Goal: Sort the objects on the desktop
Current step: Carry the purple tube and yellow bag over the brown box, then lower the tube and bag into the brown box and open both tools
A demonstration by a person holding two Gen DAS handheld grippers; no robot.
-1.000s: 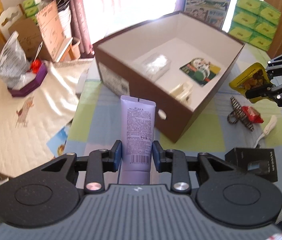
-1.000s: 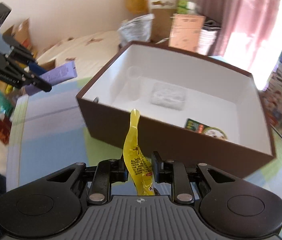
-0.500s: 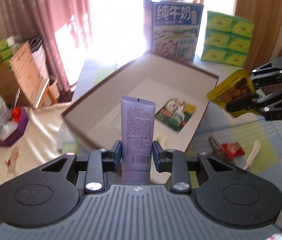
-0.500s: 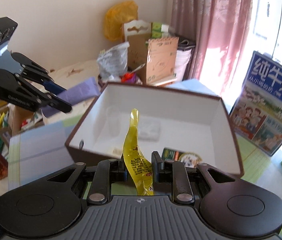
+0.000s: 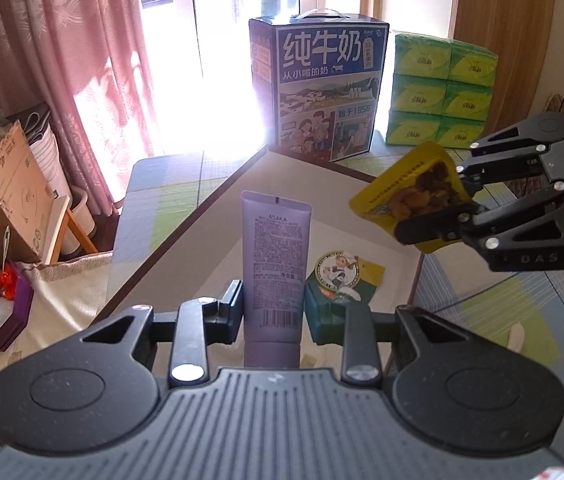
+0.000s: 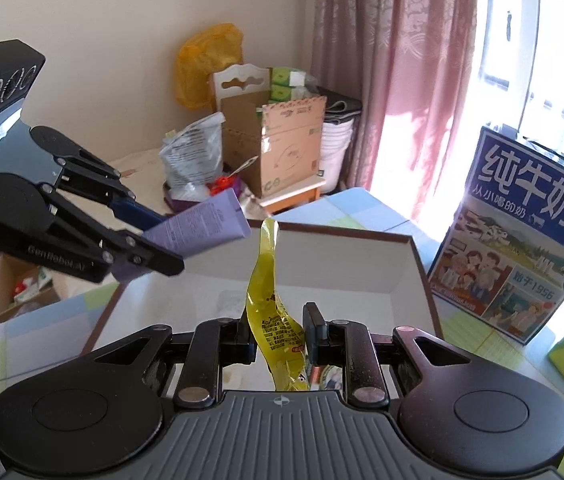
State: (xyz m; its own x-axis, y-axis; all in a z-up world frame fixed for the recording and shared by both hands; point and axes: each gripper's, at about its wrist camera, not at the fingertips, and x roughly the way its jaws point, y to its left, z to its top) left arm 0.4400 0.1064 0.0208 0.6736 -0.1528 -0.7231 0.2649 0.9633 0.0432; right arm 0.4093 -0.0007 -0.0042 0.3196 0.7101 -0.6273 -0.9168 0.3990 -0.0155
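Observation:
My left gripper (image 5: 273,308) is shut on a purple ASAKA tube (image 5: 275,248), which points forward over the brown box (image 5: 201,216) with its white inside. My right gripper (image 6: 277,328) is shut on a yellow snack packet (image 6: 265,280), held edge-on above the same box (image 6: 342,234). In the left wrist view the right gripper (image 5: 438,208) comes in from the right, with the packet (image 5: 406,192) above the box's right side. In the right wrist view the left gripper (image 6: 161,240) and tube (image 6: 209,224) hang over the box's left rim. A green printed packet (image 5: 338,276) lies inside.
A blue milk carton case (image 5: 318,88) stands just behind the box, with stacked green tissue packs (image 5: 442,92) to its right. The table (image 5: 502,300) has a checked cloth. Cardboard boxes (image 6: 282,148), bags and a pink curtain crowd the far left.
Both grippers have risen and closed in over the box, each keeping its object. The left one swung from the box's front corner to above its inside.

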